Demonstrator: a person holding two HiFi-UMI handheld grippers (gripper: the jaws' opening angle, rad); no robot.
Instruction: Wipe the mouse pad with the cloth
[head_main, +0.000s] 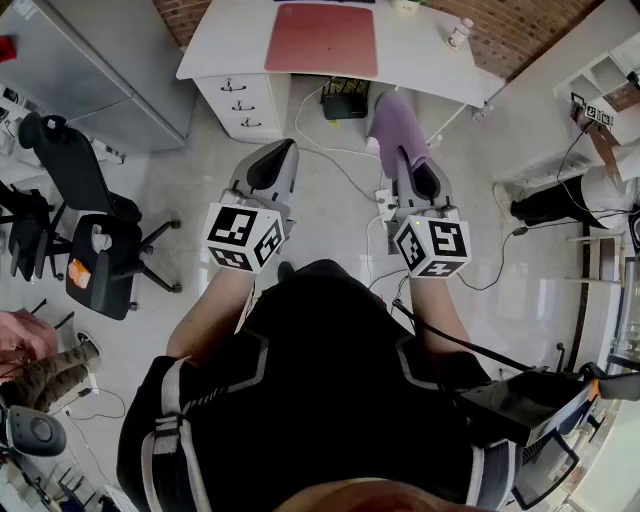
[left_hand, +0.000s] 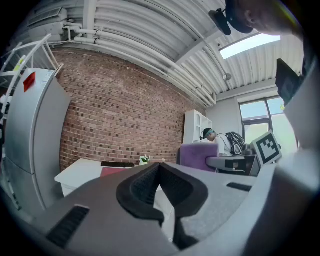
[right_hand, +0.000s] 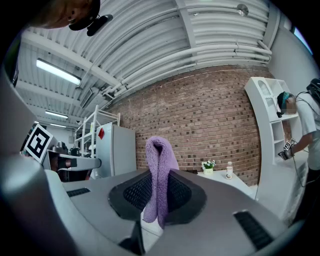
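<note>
Right gripper (right_hand: 158, 195): fingers (right_hand: 184, 192) closed on a folded purple cloth (right_hand: 159, 160), which stands up between them. Left gripper (left_hand: 161, 175): fingers pressed together, holding nothing. Both grippers are side by side above the floor (head_main: 330, 195), short of the white surface (head_main: 430, 62). There the red mouse pad (head_main: 322, 38) lies flat, well apart from the cloth.

The head view is taken from above the person, facing steeply down, the left gripper (head_main: 274, 160) and right gripper (head_main: 418, 180) near, the desk (head_main: 230, 40) at its top edge; each gripper view is set close behind its jaws, aimed forward at the brick wall (left_hand: 120, 110); desk and wall are shared by all three.
</note>
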